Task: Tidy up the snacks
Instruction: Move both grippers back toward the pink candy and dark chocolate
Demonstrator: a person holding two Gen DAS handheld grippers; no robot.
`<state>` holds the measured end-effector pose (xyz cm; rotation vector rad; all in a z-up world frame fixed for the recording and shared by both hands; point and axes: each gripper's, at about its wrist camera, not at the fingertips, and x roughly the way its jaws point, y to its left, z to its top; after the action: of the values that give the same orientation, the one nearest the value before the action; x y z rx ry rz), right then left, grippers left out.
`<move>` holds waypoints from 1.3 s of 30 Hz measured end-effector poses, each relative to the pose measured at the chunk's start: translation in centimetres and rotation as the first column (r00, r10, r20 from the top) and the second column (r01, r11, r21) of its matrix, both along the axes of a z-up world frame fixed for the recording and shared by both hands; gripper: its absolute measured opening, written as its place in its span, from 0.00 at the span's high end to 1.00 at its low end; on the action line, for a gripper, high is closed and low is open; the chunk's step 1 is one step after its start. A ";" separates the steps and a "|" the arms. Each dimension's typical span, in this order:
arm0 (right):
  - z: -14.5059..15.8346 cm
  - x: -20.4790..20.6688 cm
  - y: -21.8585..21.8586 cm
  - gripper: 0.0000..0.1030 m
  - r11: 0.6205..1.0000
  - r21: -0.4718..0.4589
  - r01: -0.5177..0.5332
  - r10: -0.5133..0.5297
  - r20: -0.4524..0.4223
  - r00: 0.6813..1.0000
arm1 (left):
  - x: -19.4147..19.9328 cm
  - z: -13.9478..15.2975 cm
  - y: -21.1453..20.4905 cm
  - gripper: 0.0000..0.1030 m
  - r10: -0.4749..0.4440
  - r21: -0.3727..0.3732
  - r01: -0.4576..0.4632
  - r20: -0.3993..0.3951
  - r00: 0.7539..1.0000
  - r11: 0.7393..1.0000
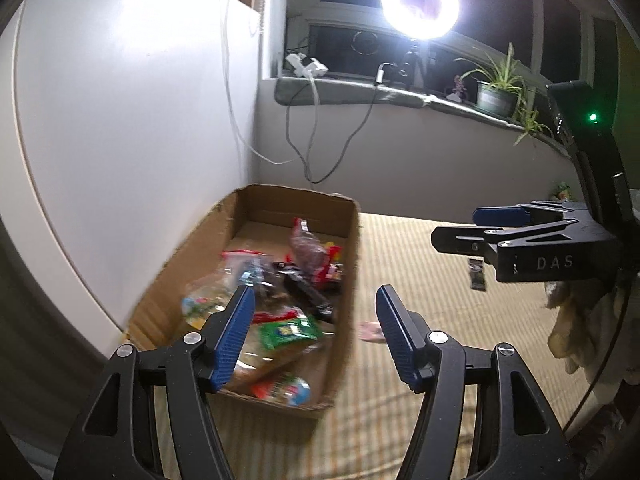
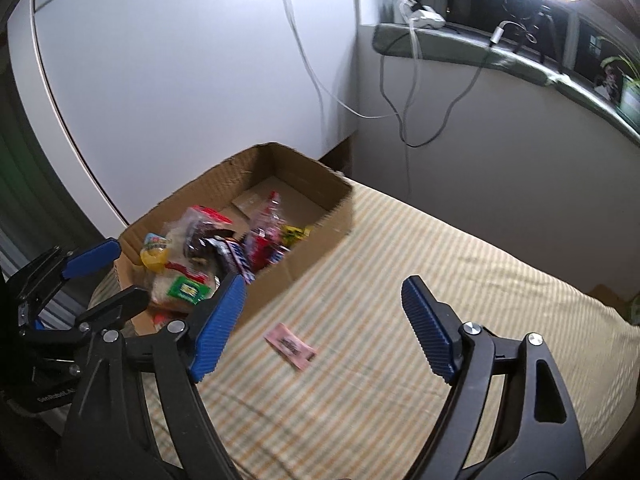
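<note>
An open cardboard box (image 1: 344, 280) (image 2: 320, 216) holds several snack packets, among them a green packet (image 1: 288, 332) (image 2: 188, 290) and dark bars (image 2: 236, 256). A pink packet (image 2: 290, 345) lies on the striped cloth right of the box; it shows in the left wrist view (image 1: 370, 331) too. A dark packet (image 1: 477, 276) lies farther right. My left gripper (image 1: 316, 320) is open and empty over the box's near right wall. My right gripper (image 2: 324, 312) is open and empty above the pink packet, and shows at the right (image 1: 456, 224) in the left wrist view.
The striped cloth (image 2: 440, 260) covers the surface. A white cabinet (image 1: 120, 120) stands behind the box. Cables (image 1: 308, 140) hang from a windowsill with a ring light (image 1: 418, 0) and a potted plant (image 1: 496, 92). A crumpled cloth (image 1: 576, 332) hangs at the right.
</note>
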<state>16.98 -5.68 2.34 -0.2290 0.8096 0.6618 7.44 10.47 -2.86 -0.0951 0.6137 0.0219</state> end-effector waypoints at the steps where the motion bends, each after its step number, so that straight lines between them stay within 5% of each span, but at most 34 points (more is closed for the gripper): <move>1: 0.0 0.0 -0.7 0.19 1.000 0.002 0.003 -0.003 0.001 1.000 | -0.1 -0.1 -0.5 0.39 -0.007 0.000 0.007 -0.002 1.000 1.000; 8: -1.7 0.0 -7.0 0.19 0.999 -0.012 0.030 -0.030 0.052 0.998 | -0.1 -1.5 -3.9 0.39 -0.075 -0.030 0.073 -0.037 0.997 0.997; 16: -5.0 1.3 -11.5 0.19 0.996 -0.079 0.042 -0.042 -0.005 0.999 | 1.0 -3.9 -7.1 0.39 -0.128 -0.080 0.120 -0.107 0.986 0.990; 28: -8.0 5.0 -11.9 0.20 0.993 -0.091 0.079 -0.089 -0.113 0.990 | 5.0 -7.4 -7.9 0.39 -0.116 -0.154 0.081 -0.231 0.966 0.985; 31: -8.6 5.9 -11.9 0.30 0.992 -0.091 0.082 -0.095 -0.141 0.985 | 6.1 -8.0 -7.8 0.39 -0.110 -0.176 0.065 -0.258 0.960 0.982; 39: -9.7 7.4 -12.2 0.32 0.992 -0.091 0.091 -0.105 -0.169 0.980 | 7.9 -8.7 -7.9 0.39 -0.092 -0.184 0.038 -0.293 0.952 0.982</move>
<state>24.40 -17.93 -7.39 -0.2069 1.0106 0.5606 15.33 2.58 -11.59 -0.2469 0.9229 -0.0846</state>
